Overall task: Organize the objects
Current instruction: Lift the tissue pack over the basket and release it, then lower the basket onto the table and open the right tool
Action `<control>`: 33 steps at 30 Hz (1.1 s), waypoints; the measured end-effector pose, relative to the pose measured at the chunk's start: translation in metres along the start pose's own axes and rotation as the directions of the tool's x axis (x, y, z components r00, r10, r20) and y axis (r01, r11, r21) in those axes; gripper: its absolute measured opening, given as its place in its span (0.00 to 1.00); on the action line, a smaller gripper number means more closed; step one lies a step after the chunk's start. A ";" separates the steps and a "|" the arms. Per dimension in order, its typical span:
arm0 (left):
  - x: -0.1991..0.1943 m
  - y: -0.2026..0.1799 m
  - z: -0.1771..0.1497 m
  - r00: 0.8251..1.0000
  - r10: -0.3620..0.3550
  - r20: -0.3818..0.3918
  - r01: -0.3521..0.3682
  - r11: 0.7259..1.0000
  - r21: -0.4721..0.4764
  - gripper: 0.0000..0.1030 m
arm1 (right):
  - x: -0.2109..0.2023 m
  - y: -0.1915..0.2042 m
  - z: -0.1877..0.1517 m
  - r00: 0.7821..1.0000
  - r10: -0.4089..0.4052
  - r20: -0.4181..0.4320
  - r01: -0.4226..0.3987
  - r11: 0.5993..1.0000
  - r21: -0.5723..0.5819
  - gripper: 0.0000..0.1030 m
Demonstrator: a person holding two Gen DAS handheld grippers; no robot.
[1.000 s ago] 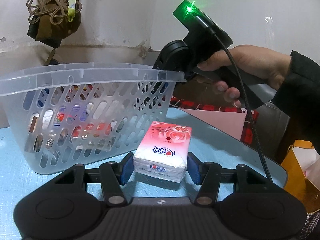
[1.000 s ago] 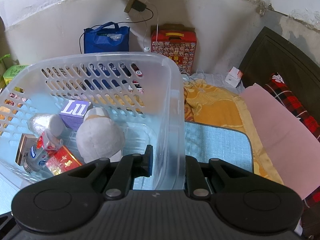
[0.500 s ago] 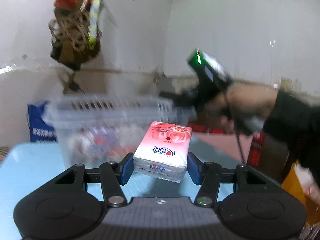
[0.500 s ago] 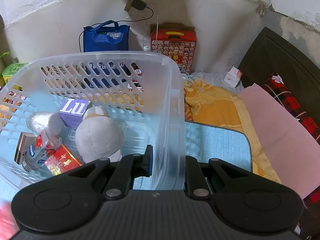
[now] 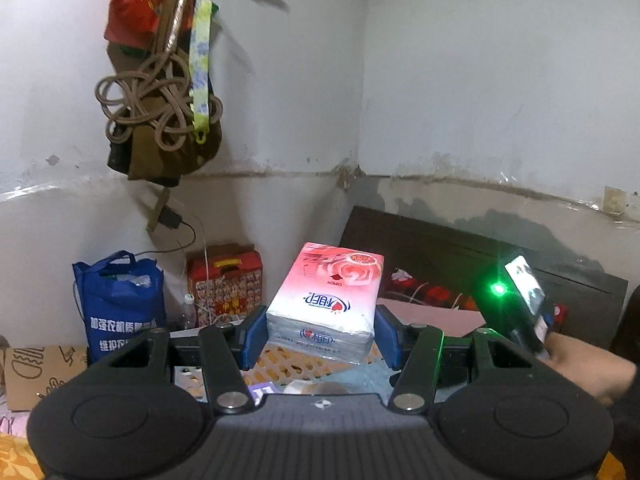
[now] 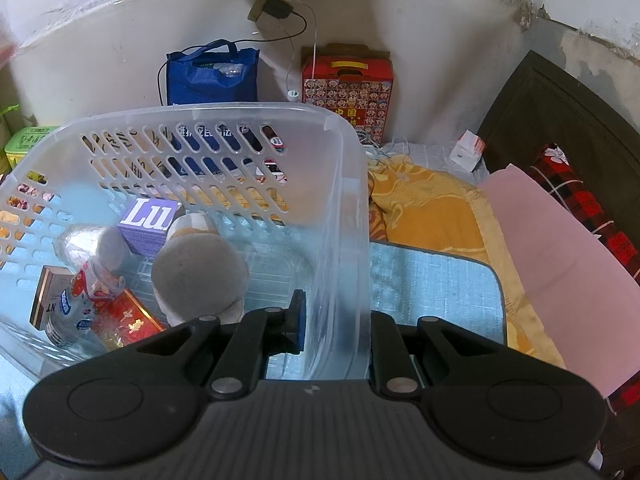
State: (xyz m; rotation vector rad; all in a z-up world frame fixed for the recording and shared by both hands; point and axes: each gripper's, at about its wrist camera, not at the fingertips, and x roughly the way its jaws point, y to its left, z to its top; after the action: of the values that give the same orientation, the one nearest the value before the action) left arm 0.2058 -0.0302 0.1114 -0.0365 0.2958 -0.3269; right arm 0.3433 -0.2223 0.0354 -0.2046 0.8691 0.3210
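My left gripper (image 5: 320, 336) is shut on a pink and white tissue pack (image 5: 326, 300) and holds it in the air above the clear plastic basket (image 5: 304, 364), whose holed wall shows just below the pack. My right gripper (image 6: 336, 320) is shut on the basket's right wall (image 6: 344, 216), one finger inside and one outside. Inside the basket lie a grey plush toy (image 6: 198, 276), a purple box (image 6: 150, 220), a plastic bottle (image 6: 84, 280), a red packet (image 6: 126, 320) and a brown box (image 6: 44, 296).
The basket stands on a blue mat (image 6: 432, 288). Behind it are a blue bag (image 6: 212, 74) and a red patterned box (image 6: 348, 88) against the wall. A yellow blanket (image 6: 428, 208), pink sheet (image 6: 560, 248) and dark headboard (image 6: 560, 120) lie to the right.
My left gripper has lifted the tissue pack from the mat beside the basket up and over the basket. My right gripper keeps its hold on the basket wall.
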 end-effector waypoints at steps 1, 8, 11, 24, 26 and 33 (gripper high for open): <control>0.006 -0.001 0.001 1.000 0.008 -0.013 -0.008 1.000 0.003 0.58 | 0.000 0.000 0.000 1.000 0.000 0.000 0.000 1.000 0.000 0.14; 0.033 0.003 -0.004 0.998 0.034 -0.056 -0.034 0.999 -0.005 0.74 | 0.000 -0.001 0.000 1.000 0.003 0.000 -0.003 1.000 -0.002 0.15; 0.033 0.007 -0.008 0.998 0.043 -0.044 -0.044 0.999 -0.003 0.87 | 0.000 -0.001 0.000 1.000 0.003 0.001 -0.003 1.000 -0.002 0.15; 0.011 0.015 -0.016 0.999 0.040 -0.007 -0.040 0.999 -0.027 0.87 | 0.000 0.001 0.000 1.000 0.004 0.002 -0.004 1.000 -0.005 0.15; 0.006 0.019 -0.016 0.999 0.048 0.003 -0.048 0.998 -0.037 0.87 | 0.000 0.001 0.000 1.000 0.004 0.002 -0.004 1.000 -0.004 0.15; -0.004 0.031 -0.023 0.997 0.077 -0.002 -0.077 0.994 -0.072 0.87 | 0.000 0.001 -0.001 1.000 0.005 0.002 -0.005 1.000 -0.003 0.15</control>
State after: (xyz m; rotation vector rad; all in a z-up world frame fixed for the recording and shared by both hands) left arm 0.2047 0.0009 0.0880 -0.0963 0.3070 -0.2398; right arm 0.3426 -0.2220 0.0348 -0.2054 0.8672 0.3270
